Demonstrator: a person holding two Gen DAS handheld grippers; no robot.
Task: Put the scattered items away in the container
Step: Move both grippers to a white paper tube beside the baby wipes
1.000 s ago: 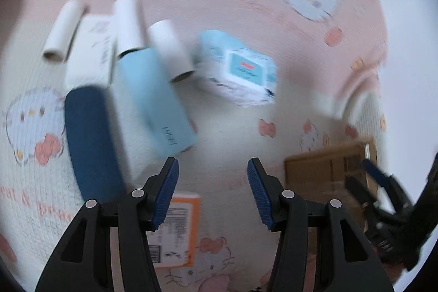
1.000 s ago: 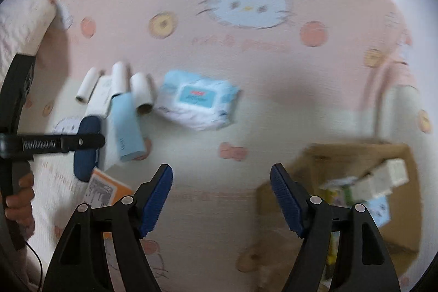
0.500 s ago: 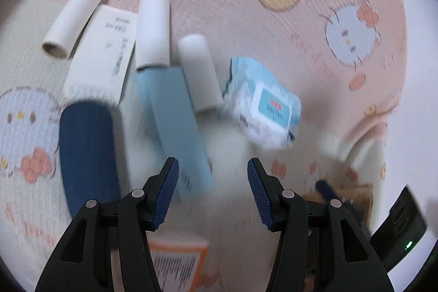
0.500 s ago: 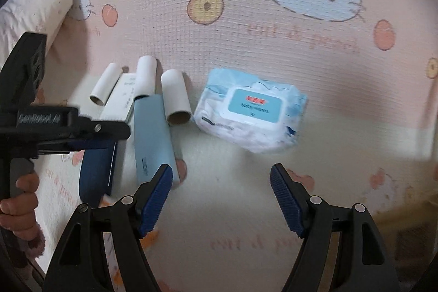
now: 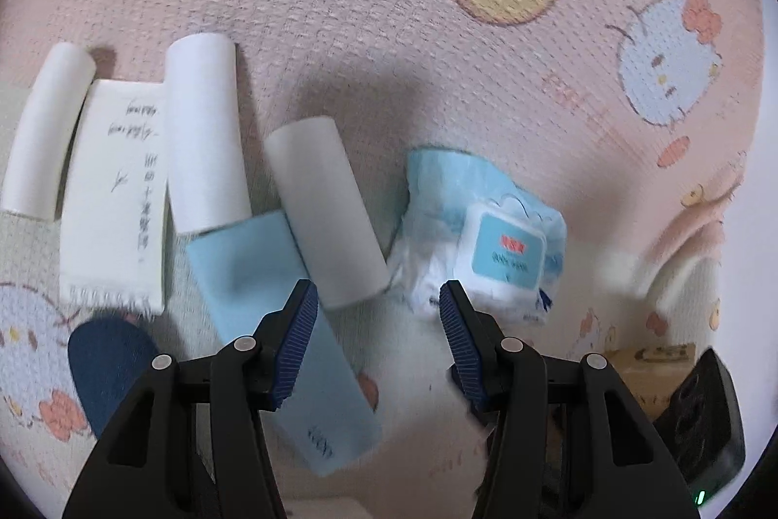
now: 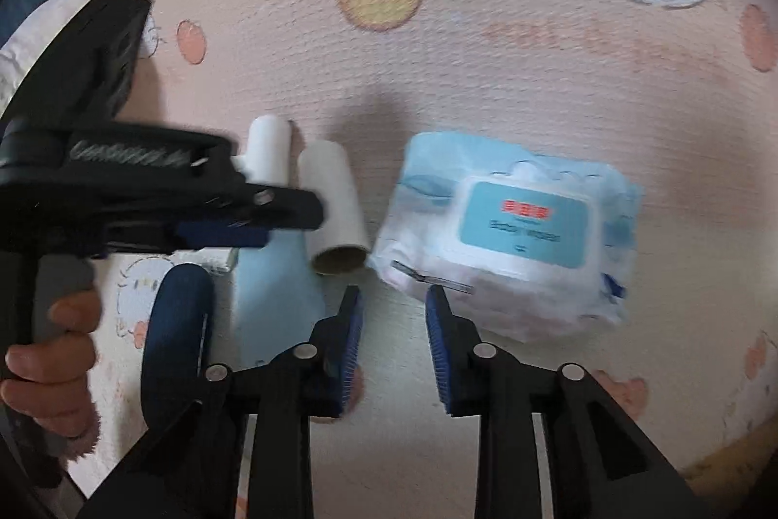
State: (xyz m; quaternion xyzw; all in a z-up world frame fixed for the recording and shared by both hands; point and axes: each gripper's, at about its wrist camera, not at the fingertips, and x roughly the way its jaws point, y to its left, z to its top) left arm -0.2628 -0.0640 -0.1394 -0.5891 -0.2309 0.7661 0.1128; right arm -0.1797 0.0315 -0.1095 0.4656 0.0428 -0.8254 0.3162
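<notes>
Tongs first: my right gripper (image 6: 393, 341) is closing with nothing between its pads, just short of the blue-and-white soft wipes pack (image 6: 510, 227) on the pink cartoon-print mat (image 6: 486, 81); my left gripper (image 5: 378, 341) gapes empty over the white cardboard tube (image 5: 323, 217).

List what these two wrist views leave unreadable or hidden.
- Container: left wrist view shows only a brown sliver behind the left gripper; contents unseen.
- Dark blue case: right wrist view, lower end hidden by the right gripper, whose jaws are closing on nothing.
- Wipes pack: small print blurred.
</notes>
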